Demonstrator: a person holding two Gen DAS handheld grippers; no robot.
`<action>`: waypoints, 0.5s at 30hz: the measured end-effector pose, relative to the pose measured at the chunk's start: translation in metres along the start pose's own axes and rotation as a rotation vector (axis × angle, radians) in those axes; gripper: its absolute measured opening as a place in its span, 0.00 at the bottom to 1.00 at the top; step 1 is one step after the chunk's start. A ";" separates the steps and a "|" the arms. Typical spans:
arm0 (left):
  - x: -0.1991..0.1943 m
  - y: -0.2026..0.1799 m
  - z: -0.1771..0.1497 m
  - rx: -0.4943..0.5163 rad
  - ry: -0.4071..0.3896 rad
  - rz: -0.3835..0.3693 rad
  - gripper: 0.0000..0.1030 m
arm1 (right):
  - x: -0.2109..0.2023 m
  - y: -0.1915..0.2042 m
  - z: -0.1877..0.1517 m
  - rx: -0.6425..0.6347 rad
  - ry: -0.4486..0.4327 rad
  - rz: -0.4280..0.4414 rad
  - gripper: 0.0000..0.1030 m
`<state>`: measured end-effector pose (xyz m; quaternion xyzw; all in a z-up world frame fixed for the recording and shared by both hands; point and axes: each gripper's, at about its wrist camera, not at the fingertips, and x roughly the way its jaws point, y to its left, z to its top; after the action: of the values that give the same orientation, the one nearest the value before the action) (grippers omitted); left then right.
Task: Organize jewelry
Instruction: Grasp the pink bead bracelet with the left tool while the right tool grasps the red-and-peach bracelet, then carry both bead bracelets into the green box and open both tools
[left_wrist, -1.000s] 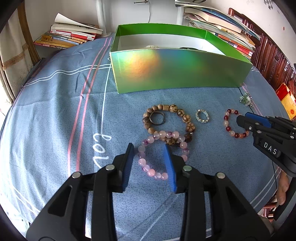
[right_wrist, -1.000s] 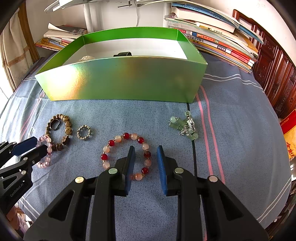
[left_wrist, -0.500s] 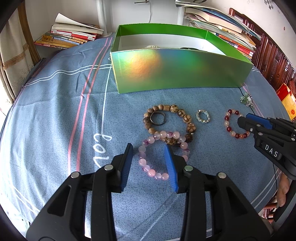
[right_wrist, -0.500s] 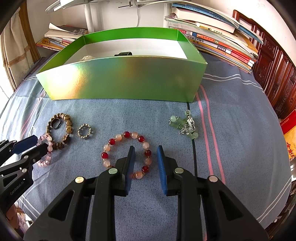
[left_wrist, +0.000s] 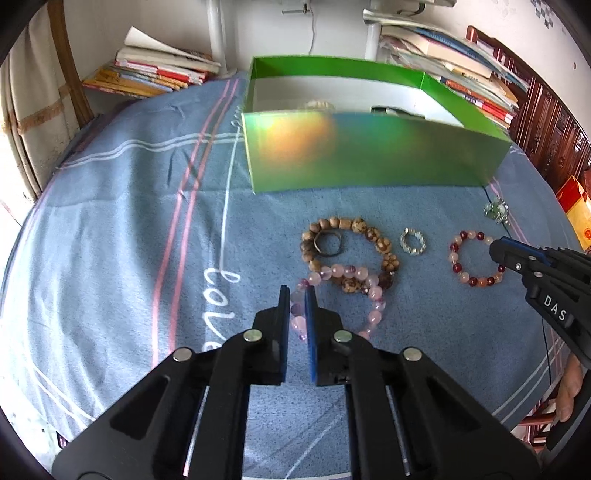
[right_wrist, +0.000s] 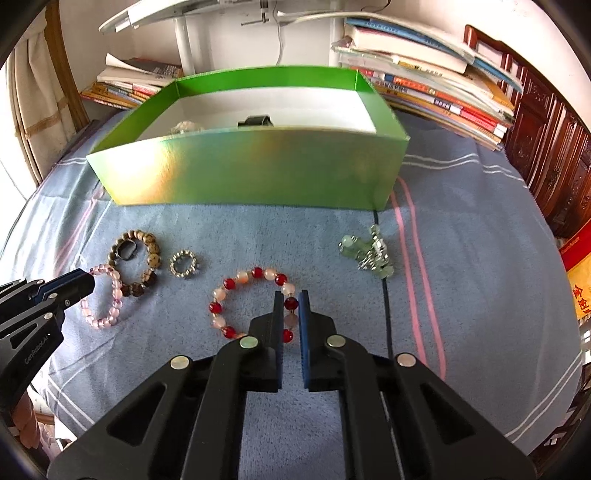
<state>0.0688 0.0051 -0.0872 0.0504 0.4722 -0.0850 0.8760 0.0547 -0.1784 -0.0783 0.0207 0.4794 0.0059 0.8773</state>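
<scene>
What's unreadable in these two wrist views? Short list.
- Contents of the shiny green cardboard box: in both views its front wall hides all but a pale lump and a dark object.
- Green bead cluster: left view, too small, near the edge.
- Near beads of the pink bead bracelet: left view, behind the left gripper fingers.
- Near beads of the red-and-peach bead bracelet: right view, behind the right gripper.

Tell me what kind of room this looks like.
Probably a room in a home, perhaps a study or bedroom: stacks of books line the wall, a carved dark wooden cabinet stands at the side, and a blue striped cloth covers the surface where the jewelry lies.
</scene>
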 end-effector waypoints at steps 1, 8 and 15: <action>-0.003 0.001 0.001 -0.001 -0.009 0.003 0.08 | -0.003 0.000 0.001 0.001 -0.009 0.000 0.08; -0.019 0.003 0.005 -0.009 -0.043 0.011 0.08 | -0.024 0.000 0.008 0.001 -0.064 0.007 0.08; -0.030 0.002 0.007 -0.007 -0.069 0.012 0.08 | -0.034 0.003 0.013 -0.008 -0.092 0.009 0.08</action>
<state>0.0588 0.0086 -0.0582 0.0471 0.4415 -0.0796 0.8925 0.0472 -0.1772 -0.0422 0.0198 0.4383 0.0108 0.8986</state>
